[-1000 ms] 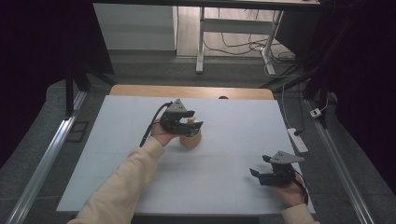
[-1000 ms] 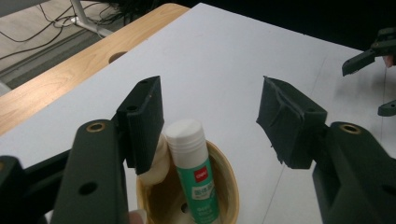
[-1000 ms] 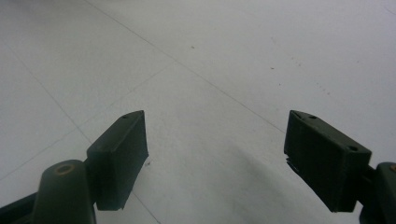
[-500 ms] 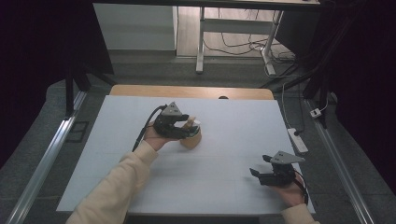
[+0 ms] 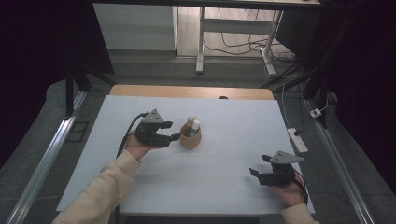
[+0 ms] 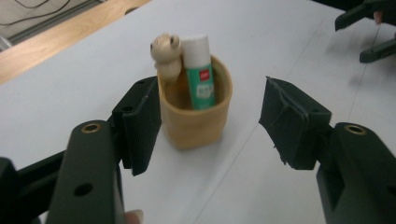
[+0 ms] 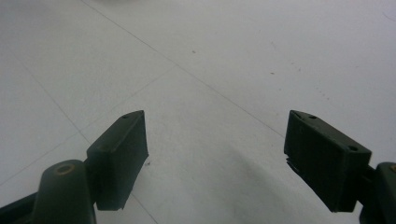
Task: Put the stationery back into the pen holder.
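Nearest you, your right gripper rests low over the near right part of the white table, its jaws spread wide with bare, faintly scuffed tabletop between them. Farther in and to the left, your left gripper also stands released, jaws parted and grasping nothing, with one jaw just beside the tan cup. The cup sits upright near the middle of the table and holds a white glue stick with a green label and a small beige bear figure. A wooden edge borders the far side. Beyond it lie grey floor, metal table legs and loose cables.
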{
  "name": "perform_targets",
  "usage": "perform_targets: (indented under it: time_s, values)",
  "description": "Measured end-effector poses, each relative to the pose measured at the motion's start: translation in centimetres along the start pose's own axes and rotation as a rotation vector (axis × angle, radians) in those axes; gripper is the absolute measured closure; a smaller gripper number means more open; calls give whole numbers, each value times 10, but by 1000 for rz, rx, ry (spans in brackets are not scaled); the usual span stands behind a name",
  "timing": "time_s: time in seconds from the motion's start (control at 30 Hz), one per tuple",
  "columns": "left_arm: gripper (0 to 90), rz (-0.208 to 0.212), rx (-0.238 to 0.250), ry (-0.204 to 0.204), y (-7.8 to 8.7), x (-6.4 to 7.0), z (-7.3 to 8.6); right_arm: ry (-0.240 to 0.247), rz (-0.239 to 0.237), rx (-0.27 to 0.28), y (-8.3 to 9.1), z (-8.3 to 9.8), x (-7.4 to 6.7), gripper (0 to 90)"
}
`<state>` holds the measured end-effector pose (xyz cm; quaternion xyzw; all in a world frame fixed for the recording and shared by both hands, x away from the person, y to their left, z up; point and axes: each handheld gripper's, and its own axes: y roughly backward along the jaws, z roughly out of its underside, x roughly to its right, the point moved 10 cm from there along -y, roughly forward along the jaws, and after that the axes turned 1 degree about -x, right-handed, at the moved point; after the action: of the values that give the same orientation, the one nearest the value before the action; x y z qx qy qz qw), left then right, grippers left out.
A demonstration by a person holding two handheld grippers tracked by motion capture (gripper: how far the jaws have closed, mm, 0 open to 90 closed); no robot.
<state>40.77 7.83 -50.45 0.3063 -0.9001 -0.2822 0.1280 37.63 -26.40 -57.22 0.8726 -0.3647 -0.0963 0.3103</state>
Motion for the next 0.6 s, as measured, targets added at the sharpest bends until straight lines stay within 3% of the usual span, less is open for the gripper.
perform_targets:
  time_s: [0.6]
  values:
    - [355, -14, -54, 36, 22, 4, 58, 6, -1, 1, 0, -1, 0, 208]
